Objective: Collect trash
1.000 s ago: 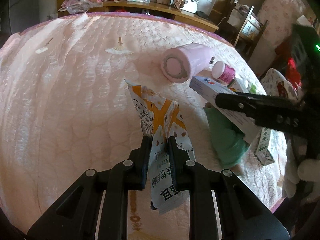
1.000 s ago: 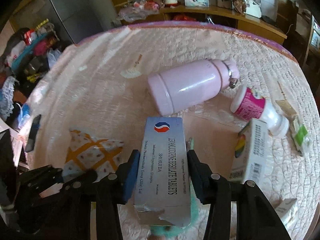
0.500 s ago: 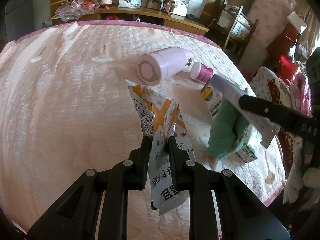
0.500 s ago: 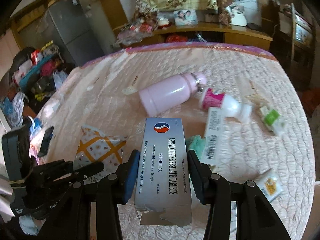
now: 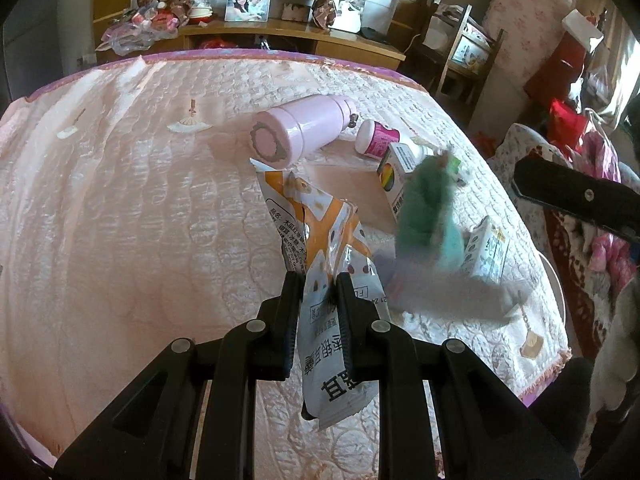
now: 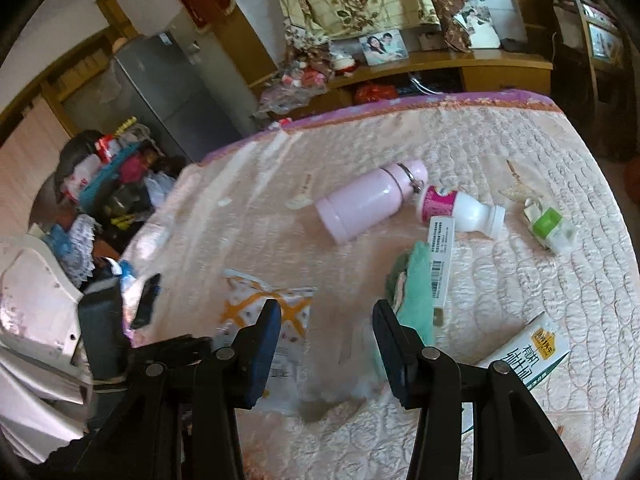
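Orange-and-white snack wrapper (image 5: pixel 320 264) clamped between the fingers of the left gripper (image 5: pixel 318 312), long axis running along the fingers, crumpled upper end pointing away toward the far edge of the bed (image 5: pixel 120 200), printed lower end hanging down past the fingertips. Held above the quilted pink cover, near the middle of the near edge. Right gripper (image 6: pixel 324 334) with fingers spread wide apart and nothing between them, hovering over the near part of the bed, just right of the wrapper. Pink flask (image 6: pixel 368 200) lying on its side near the centre, base toward the near left, cap toward the far right, cap end almost touching a white bottle with a magenta label (image 6: pixel 460 210). Narrow white box (image 6: pixel 440 264) lying lengthwise from far to near over a teal cloth (image 6: pixel 412 292); cloth blurred in the left view. Milk carton (image 6: pixel 528 352) tipped over near the near right corner. Small green-and-white packet (image 6: pixel 550 226) toward the right edge.
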### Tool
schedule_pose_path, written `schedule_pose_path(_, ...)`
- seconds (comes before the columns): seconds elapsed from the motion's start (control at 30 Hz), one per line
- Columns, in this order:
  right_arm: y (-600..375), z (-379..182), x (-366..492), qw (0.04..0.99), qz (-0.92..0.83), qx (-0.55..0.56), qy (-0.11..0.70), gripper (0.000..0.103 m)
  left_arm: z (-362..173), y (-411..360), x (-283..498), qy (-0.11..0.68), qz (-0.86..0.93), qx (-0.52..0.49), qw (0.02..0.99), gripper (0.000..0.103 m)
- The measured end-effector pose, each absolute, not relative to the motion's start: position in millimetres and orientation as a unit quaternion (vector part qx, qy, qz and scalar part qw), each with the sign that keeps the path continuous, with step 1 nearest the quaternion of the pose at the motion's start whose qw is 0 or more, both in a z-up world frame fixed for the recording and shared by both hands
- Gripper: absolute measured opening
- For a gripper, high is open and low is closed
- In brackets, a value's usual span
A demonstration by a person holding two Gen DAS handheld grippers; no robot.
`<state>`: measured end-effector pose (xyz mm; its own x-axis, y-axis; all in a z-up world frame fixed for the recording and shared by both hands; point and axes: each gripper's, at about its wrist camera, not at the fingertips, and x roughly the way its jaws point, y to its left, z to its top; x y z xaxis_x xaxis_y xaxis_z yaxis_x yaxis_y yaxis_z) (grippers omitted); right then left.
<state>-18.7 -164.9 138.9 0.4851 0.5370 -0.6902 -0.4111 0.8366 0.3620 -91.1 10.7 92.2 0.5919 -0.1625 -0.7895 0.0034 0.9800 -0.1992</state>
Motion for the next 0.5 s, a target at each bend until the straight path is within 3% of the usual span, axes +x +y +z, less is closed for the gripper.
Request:
schedule_pose_path(0.27, -161, 109, -34, 0.842, 0.274, 0.031, 0.464, 0.047, 84, 15, -99, 0.457, -0.036, -0.086, 0.885, 0.016)
schedule_pose_path(0.43, -157, 68, -50, 0.807, 0.294, -0.010, 0.512, 0.053, 79, 25, -105, 0.461, -0.025, -0.087, 0.883, 0.016)
schedule_pose_path(0.5, -150, 50, -57, 0.795, 0.301, -0.050, 0.524, 0.061, 78, 30, -107, 0.464, -0.020, -0.088, 0.881, 0.016)
